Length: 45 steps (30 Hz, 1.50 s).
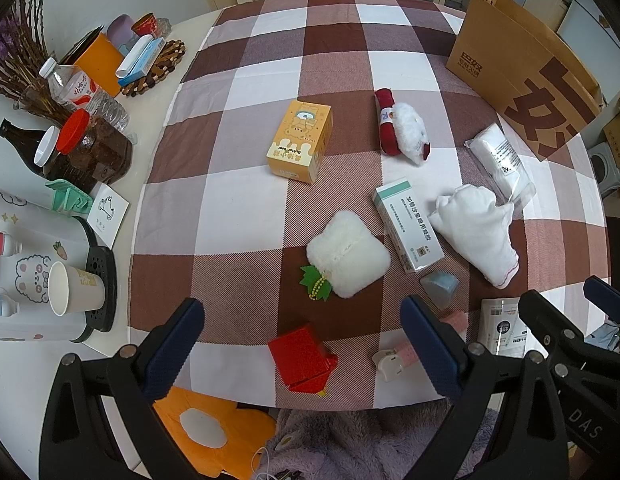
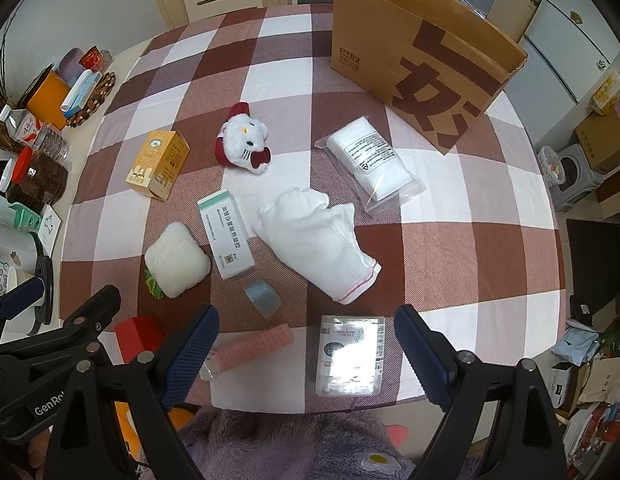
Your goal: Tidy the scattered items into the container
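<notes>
A brown paper bag (image 2: 421, 68) (image 1: 521, 76) stands open at the far right of the checked tablecloth. Scattered before it lie a bagged white cloth (image 2: 369, 160), white gloves (image 2: 317, 240) (image 1: 473, 228), a white-green box (image 2: 226, 236) (image 1: 405, 224), a yellow carton (image 1: 300, 140) (image 2: 158, 164), a cat plush (image 2: 246, 140) (image 1: 401, 128), a white puff (image 1: 347, 254) (image 2: 178, 260), grey tape (image 2: 262, 296), a pink strip (image 2: 250, 346), a red box (image 1: 302, 358) and a clear swab pack (image 2: 349, 356). My left gripper (image 1: 302, 348) is open above the red box. My right gripper (image 2: 306, 356) is open over the swab pack's left part.
Bottles, a red-lidded jar (image 1: 90, 148), a paper cup (image 1: 74, 294) and boxes crowd the table's left side beyond the cloth. A purple fleece garment (image 2: 290, 444) and an orange flower cushion (image 1: 214, 428) lie at the near edge. Boxes clutter the floor at right.
</notes>
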Motion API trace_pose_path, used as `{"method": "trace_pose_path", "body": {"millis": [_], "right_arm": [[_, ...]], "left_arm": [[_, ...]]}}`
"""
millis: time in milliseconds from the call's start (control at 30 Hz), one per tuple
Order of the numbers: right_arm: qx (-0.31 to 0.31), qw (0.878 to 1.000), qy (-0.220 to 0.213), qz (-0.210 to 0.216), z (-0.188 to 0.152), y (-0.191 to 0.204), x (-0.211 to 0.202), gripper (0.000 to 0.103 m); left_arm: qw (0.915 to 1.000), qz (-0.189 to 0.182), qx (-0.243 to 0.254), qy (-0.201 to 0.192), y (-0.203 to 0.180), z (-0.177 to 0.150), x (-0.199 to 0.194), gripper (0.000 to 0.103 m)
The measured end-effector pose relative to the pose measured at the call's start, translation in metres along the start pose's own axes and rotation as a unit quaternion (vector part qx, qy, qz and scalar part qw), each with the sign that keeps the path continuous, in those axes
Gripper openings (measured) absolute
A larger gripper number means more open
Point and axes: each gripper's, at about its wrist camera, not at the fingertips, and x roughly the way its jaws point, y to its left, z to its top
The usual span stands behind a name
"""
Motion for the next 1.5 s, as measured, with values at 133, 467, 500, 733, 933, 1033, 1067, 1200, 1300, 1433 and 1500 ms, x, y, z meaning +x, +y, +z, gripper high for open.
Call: {"method": "trace_pose_path", "body": {"millis": [133,467,500,733,933,1033,1067,1200,1300,1433,1500], "right_arm": [[-0.001,1.0,0.0,0.0,0.0,0.0,0.0,0.092],[-0.001,1.0,0.0,0.0,0.0,0.0,0.0,0.092],[-0.001,1.0,0.0,0.0,0.0,0.0,0.0,0.092],[0.0,1.0,-0.005,-0.001,0.002,-0.001,0.0,0.092],[0.002,1.0,-0.008,-0.002,-0.001,-0.001,-0.001,0.092],[0.003,1.0,-0.008,-0.003,-0.002,-0.001,-0.002,0.092],[0.003,1.0,-0.008,-0.003,-0.002,-0.001,-0.002,0.092],[0.005,1.0,-0.008,-0.002,-0.004,-0.002,-0.002,0.092],[0.012,1.0,-0.013,0.0,-0.005,-0.005,-0.002,0.092],[0.022,0.999,-0.024,0.013,-0.008,-0.013,-0.002,0.092],[0.022,0.999,-0.032,0.029,-0.009,-0.02,-0.001,0.092]], "left_arm": [[1.0,0.0,0.001,0.0,0.0,0.0,0.0,0.099],[1.0,0.001,0.002,-0.001,0.0,0.0,0.0,0.099],[1.0,0.001,0.002,-0.001,0.0,0.0,0.0,0.099],[1.0,0.001,0.003,-0.002,-0.002,0.0,-0.001,0.099],[1.0,0.001,0.005,-0.004,-0.005,0.004,-0.002,0.099],[1.0,0.002,0.006,-0.004,-0.005,0.004,-0.003,0.099],[1.0,0.002,0.006,-0.004,-0.005,0.004,-0.002,0.099],[1.0,-0.003,0.007,-0.004,-0.006,0.004,-0.002,0.099],[0.9998,-0.017,0.007,-0.005,-0.007,0.0,-0.002,0.099],[0.9996,-0.017,0.016,-0.015,-0.009,-0.004,-0.004,0.099],[0.9993,-0.009,0.021,-0.028,-0.009,-0.007,-0.006,0.1]]}}
